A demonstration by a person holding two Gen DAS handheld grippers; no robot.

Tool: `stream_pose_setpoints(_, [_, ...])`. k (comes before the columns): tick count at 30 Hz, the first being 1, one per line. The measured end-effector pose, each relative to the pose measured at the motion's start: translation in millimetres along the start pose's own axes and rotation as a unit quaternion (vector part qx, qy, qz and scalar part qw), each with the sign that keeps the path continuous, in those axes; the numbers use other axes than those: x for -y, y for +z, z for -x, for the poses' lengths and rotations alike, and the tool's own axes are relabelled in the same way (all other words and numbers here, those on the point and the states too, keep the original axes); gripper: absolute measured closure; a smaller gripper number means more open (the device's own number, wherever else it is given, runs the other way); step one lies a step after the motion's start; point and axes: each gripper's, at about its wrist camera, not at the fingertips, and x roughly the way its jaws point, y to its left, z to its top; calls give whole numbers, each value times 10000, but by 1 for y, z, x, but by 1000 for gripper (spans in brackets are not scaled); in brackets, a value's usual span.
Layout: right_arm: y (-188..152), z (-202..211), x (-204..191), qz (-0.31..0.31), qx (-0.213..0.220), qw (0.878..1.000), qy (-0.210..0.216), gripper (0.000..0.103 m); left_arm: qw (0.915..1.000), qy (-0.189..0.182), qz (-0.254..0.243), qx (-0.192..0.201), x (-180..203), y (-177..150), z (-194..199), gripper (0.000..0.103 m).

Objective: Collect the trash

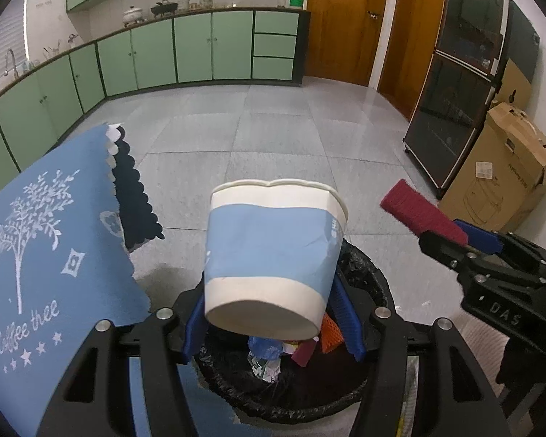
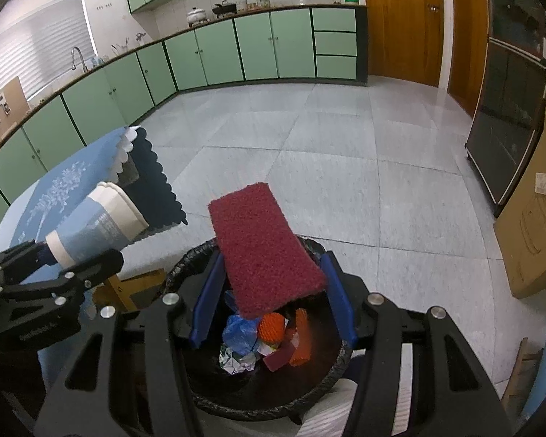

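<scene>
My left gripper point(image 1: 273, 324) is shut on a blue and white paper cup point(image 1: 273, 262), dented at the rim, held over the black-lined trash bin point(image 1: 367, 280). My right gripper point(image 2: 273, 302) is shut on a dark red scouring pad point(image 2: 265, 247) held above the same bin point(image 2: 200, 255). The bin holds several scraps: a blue bag point(image 2: 240, 331), orange netting point(image 2: 273, 327), foil and red pieces. Each gripper shows in the other view: the right one with its pad point(image 1: 422, 215) at right, the left one with the cup point(image 2: 98, 222) at left.
A table with a blue cloth point(image 1: 36, 255) printed with a tree stands left of the bin. Green cabinets point(image 1: 193, 47) line the far walls. A dark glass cabinet point(image 1: 462, 83) and a cardboard box point(image 1: 506, 174) stand at right. Grey tiled floor point(image 1: 273, 138) lies beyond.
</scene>
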Motion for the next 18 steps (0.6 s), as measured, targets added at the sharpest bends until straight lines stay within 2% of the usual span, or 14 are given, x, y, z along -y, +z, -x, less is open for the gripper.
stream_pose_setpoints(9, [0, -14, 2, 20, -143, 9999, -26, 48, 10000, -12, -32, -75, 2, 2, -7, 41])
stream_pose_setpoints(11, [2, -16, 1, 35, -158, 9999, -47, 38, 9999, -56, 0, -105, 1, 4, -8, 40])
stream_pose_setpoints(15, [3, -17, 2, -14, -134, 9999, -95, 35, 9999, -66, 44, -79, -2, 5, -6, 33])
stream_pose_setpoints(18, [5, -14, 3, -22, -61, 9998, -190, 25, 10000, -59, 74, -31, -5, 5, -3, 31])
